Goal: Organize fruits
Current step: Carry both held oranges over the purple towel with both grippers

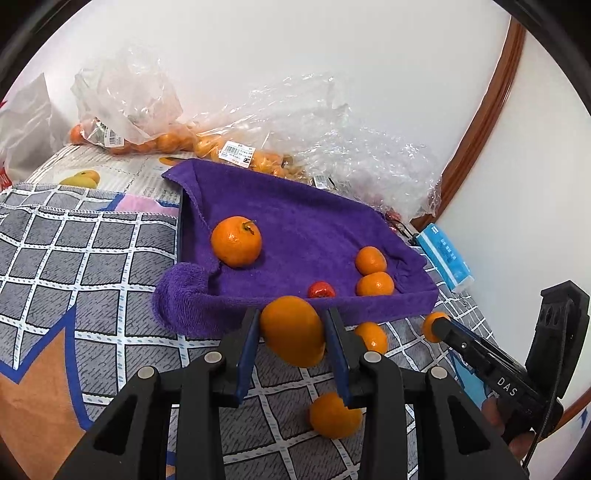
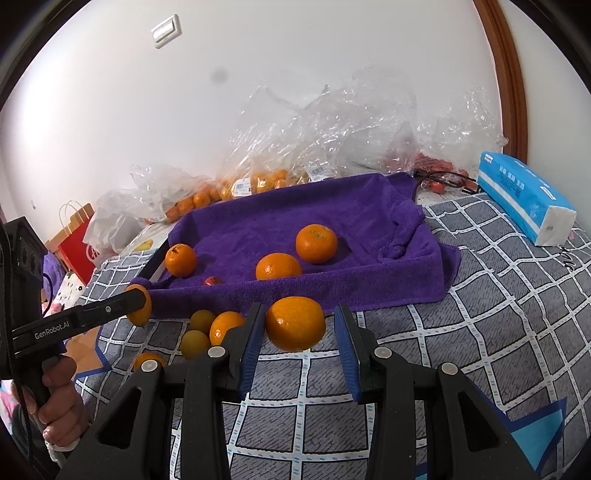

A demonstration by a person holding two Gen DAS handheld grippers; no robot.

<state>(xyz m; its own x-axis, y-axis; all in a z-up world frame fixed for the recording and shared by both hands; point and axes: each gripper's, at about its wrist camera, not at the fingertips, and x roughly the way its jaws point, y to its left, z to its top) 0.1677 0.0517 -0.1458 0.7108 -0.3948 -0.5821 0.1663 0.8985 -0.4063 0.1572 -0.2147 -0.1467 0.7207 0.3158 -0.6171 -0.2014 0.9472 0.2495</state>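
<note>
I am gripping one mandarin (image 1: 292, 330) in my left gripper (image 1: 291, 332) and another mandarin (image 2: 295, 323) in my right gripper (image 2: 297, 328), holding both just short of the purple towel-lined tray (image 2: 369, 288), where sorted fruit is gathering.

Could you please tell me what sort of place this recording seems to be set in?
Probably a room in a home, perhaps a bedroom: a checked blanket covers the surface, a wall switch is mounted above, and shop bags of oranges lie against the wall.
</note>
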